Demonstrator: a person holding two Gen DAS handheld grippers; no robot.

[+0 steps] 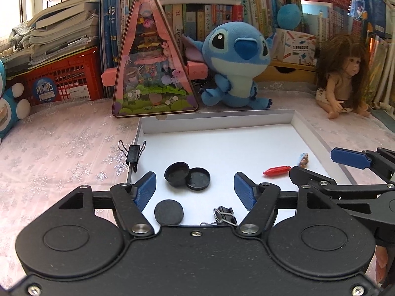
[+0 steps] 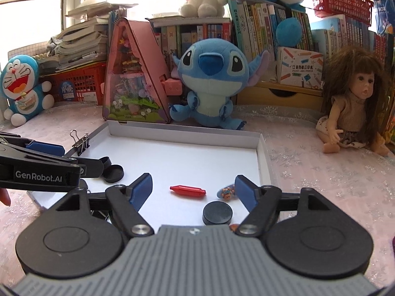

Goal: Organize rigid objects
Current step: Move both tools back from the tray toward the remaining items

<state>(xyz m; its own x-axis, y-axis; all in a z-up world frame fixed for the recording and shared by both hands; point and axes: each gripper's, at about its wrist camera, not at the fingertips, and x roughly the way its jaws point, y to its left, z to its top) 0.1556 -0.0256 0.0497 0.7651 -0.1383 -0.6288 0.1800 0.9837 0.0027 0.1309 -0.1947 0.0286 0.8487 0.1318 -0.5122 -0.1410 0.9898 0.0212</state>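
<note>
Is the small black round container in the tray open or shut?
Open. The black container sits cavity-up and looks empty, with its lid lying flat beside it, touching it, on the white tray.

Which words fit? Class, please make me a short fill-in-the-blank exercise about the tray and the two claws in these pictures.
1. The red capsule lies inside the white ____.
2. A black binder clip is clipped onto the tray's ____ rim, seen from the claws.
3. Both the left claw and the right claw are ____, holding nothing.
4. The plush behind the tray is mainly ____ in colour.

Missing words: tray; left; open; blue
</note>
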